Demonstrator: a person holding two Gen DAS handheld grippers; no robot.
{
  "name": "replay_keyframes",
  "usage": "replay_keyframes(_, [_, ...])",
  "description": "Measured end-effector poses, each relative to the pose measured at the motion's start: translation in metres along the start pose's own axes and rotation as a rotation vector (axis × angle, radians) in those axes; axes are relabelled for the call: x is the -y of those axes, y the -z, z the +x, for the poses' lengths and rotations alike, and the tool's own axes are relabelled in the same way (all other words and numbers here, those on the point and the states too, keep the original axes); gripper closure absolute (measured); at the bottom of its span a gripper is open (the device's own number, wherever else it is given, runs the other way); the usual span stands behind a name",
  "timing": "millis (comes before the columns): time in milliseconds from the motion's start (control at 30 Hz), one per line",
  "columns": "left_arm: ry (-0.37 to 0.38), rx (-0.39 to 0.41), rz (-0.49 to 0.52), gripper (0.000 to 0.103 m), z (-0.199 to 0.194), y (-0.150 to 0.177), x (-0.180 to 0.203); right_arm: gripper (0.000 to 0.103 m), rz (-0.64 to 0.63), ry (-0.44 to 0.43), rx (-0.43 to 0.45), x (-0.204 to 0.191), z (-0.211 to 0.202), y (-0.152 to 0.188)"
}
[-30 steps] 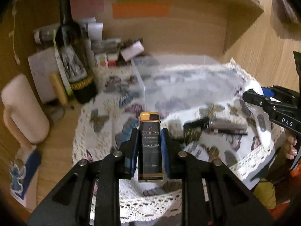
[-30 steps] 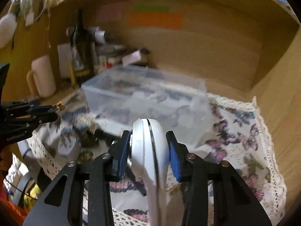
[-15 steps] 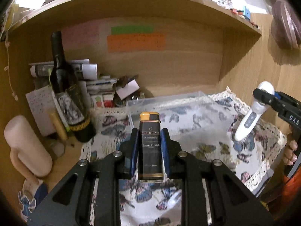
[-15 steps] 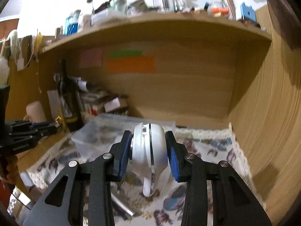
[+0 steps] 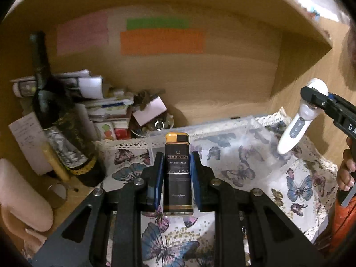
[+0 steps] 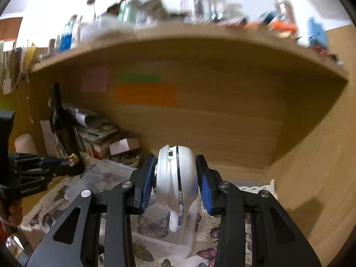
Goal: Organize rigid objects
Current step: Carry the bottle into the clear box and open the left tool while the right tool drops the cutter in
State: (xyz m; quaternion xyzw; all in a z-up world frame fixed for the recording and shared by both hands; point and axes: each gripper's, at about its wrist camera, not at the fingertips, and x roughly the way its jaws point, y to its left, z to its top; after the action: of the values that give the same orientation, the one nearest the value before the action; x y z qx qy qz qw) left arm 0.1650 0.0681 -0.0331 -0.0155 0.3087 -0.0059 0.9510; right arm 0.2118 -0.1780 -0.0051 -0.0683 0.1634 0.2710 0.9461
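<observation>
lighter (image 5: 176,173) raised higher (left gripper (image 5: 175,175)), box (image 5: 233,138) nearer

Left gripper (image 5: 177,173): raised, pointing forward, blue pads clamped on both sides of the lighter (image 5: 177,173), held upright. Right gripper (image 6: 176,181): raised, pads pressed on the head of the white device (image 6: 176,181), handle hanging down. Bare fingers (image 5: 346,173) grip its handle.

Black lighter (image 5: 177,173) upright; white massager (image 6: 176,184) hanging.
</observation>
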Motion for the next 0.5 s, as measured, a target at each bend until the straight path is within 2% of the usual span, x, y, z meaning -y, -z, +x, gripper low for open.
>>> replay_keyframes(100, [-0.004, -0.047, 0.010, 0.080, 0.023, -0.001, 0.002, 0.069, 0.005, -0.030, -0.060, -0.003, 0.020, 0.004])
replay_keyframes(367, [0.006, -0.141, 0.034, 0.080, 0.072, 0.003, 0.011, 0.069, 0.082, -0.181, -0.217, -0.004, 0.068, 0.019])
replay_keyframes(500, [0.001, -0.156, 0.050, 0.080, 0.084, 0.006, 0.015, 0.069, 0.107, -0.186, -0.267, 0.000, 0.085, 0.022])
